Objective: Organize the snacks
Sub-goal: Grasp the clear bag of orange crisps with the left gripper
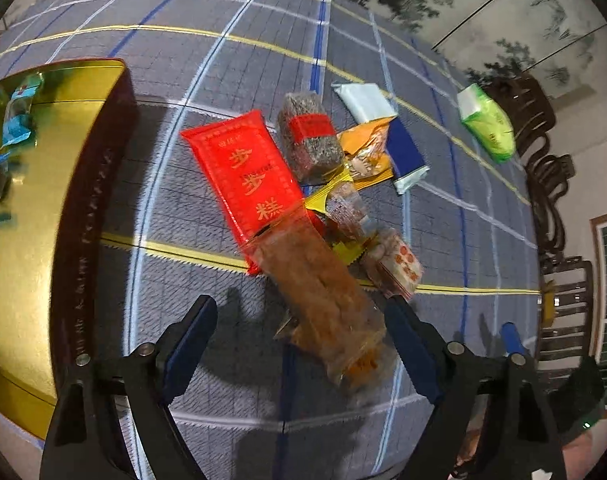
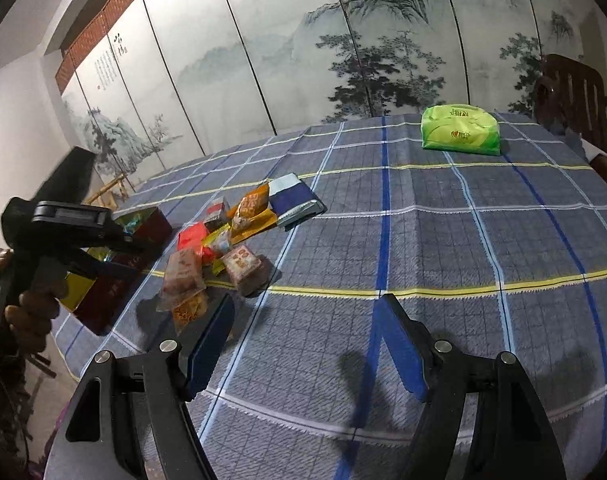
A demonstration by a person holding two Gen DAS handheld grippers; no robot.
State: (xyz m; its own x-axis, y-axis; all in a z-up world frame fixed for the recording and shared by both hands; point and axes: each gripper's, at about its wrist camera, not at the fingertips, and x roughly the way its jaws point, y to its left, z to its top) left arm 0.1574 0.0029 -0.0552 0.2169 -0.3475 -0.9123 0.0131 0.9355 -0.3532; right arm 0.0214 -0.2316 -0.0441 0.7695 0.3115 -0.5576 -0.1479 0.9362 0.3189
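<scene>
A pile of wrapped snacks lies on the checked tablecloth: a red packet (image 1: 243,176), a dark cake with a red band (image 1: 309,138), an orange packet (image 1: 367,148), a blue-and-white packet (image 1: 387,132) and a long clear brown snack (image 1: 327,304). My left gripper (image 1: 303,312) is open, its fingers either side of the brown snack's near end. The gold-lined tin (image 1: 31,200) stands to the left with blue-wrapped candies (image 1: 11,120) inside. My right gripper (image 2: 307,312) is open and empty over bare cloth, right of the pile (image 2: 223,248).
A green tissue pack (image 2: 459,130) lies at the far right of the table, also in the left wrist view (image 1: 487,122). Dark wooden chairs (image 1: 551,184) stand beyond the table's right edge. A painted screen (image 2: 303,60) stands behind the table.
</scene>
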